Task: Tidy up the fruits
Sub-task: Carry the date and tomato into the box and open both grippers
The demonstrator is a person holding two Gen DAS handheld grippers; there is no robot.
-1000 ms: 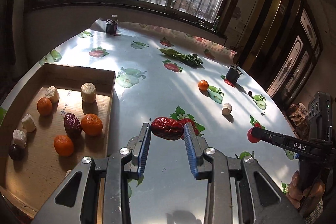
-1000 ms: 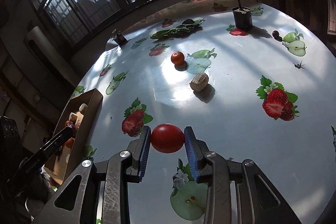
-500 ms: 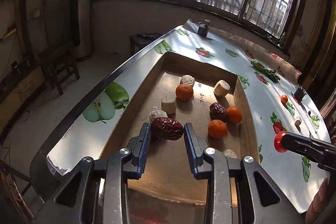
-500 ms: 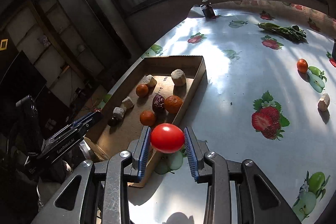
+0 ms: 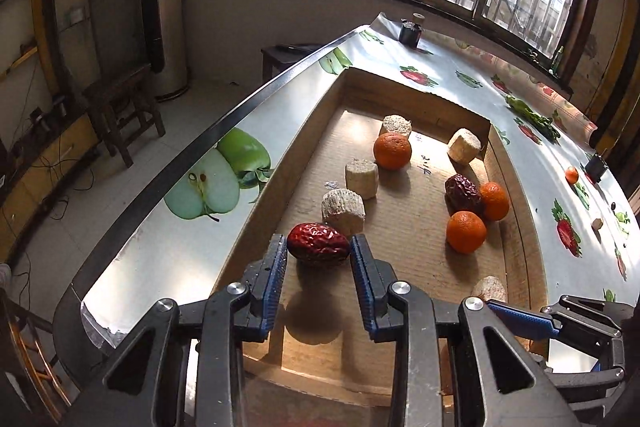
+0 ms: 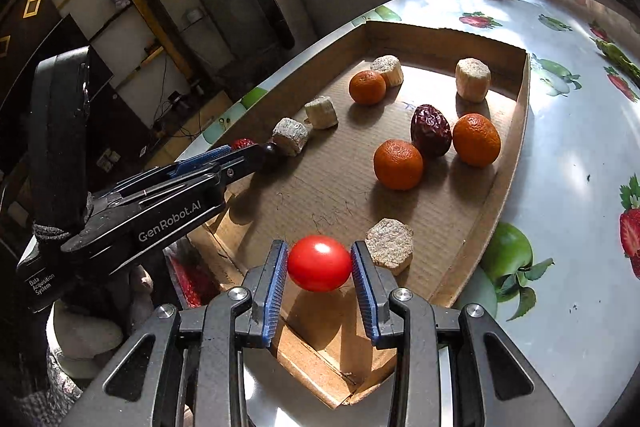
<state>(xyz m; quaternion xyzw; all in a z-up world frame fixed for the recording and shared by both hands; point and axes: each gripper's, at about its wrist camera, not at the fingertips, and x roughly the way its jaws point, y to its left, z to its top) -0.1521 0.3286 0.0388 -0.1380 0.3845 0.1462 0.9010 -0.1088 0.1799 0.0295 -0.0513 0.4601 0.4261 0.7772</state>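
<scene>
My left gripper [image 5: 319,251] is shut on a wrinkled red date [image 5: 318,247], low over the near left part of the cardboard tray [image 5: 280,183]. My right gripper [image 6: 319,265] is shut on a smooth red tomato [image 6: 319,263] above the tray's [image 6: 516,147] near corner, next to a beige chunk [image 6: 389,245]. Three oranges [image 6: 398,165], a dark date [image 6: 430,131] and several beige chunks [image 5: 343,211] lie in the tray. In the right wrist view the left gripper [image 6: 244,149] reaches in from the left with the date [image 6: 242,143].
On the fruit-print table to the right lie a small orange [image 5: 572,175], a beige chunk [image 5: 597,223] and green vegetables [image 5: 528,115]. A dark jar [image 5: 410,31] stands at the far end. The table's metal edge [image 5: 192,163] runs just left of the tray.
Both grippers swung left from the open table to above the tray, each still holding its fruit. The left one sank toward the tray floor; the right one came over the tray's near corner.
</scene>
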